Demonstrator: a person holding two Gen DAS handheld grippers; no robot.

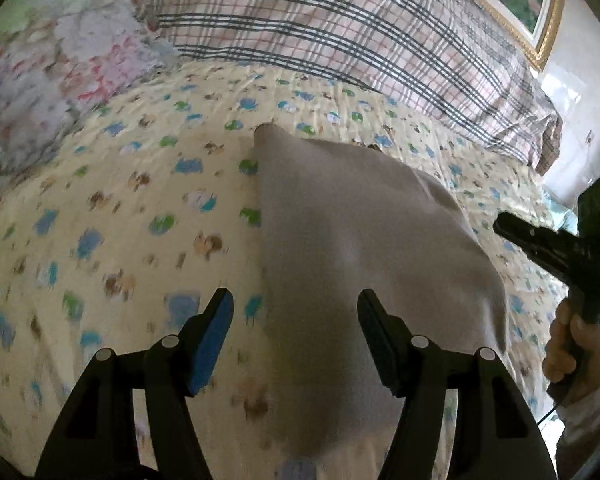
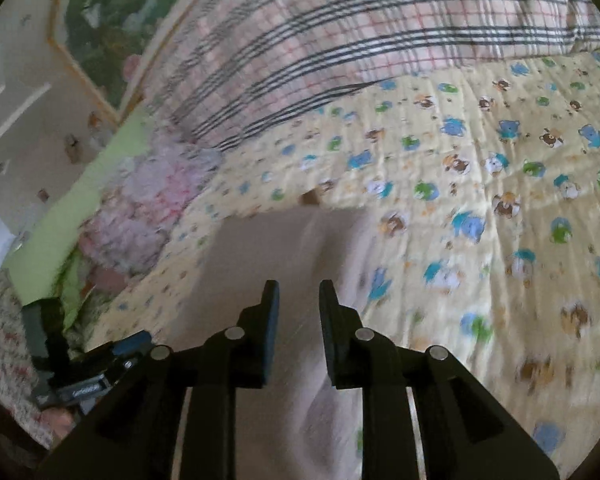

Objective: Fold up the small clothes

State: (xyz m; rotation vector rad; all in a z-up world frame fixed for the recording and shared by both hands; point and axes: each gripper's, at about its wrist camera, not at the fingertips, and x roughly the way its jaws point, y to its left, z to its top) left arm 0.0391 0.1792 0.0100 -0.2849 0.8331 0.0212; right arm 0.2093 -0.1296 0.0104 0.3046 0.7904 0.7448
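A plain beige-pink small garment [image 1: 356, 240] lies spread on a yellow bedspread with blue and green animal prints [image 1: 120, 240]. My left gripper [image 1: 296, 304] is open just above the garment's near left part and holds nothing. In the right wrist view the same garment [image 2: 284, 248] lies under my right gripper [image 2: 299, 294], whose jaws stand a narrow gap apart with nothing between them. The right gripper also shows in the left wrist view [image 1: 508, 222], held in a hand at the right edge. The left gripper's body shows at the lower left of the right wrist view [image 2: 88, 372].
A plaid pink, white and black quilt [image 1: 340, 28] lies bunched along the far side of the bed. A floral cloth pile [image 1: 60, 80] and a green sheet [image 2: 56, 236] lie to the left. A gold-framed picture [image 1: 540, 8] hangs on the wall.
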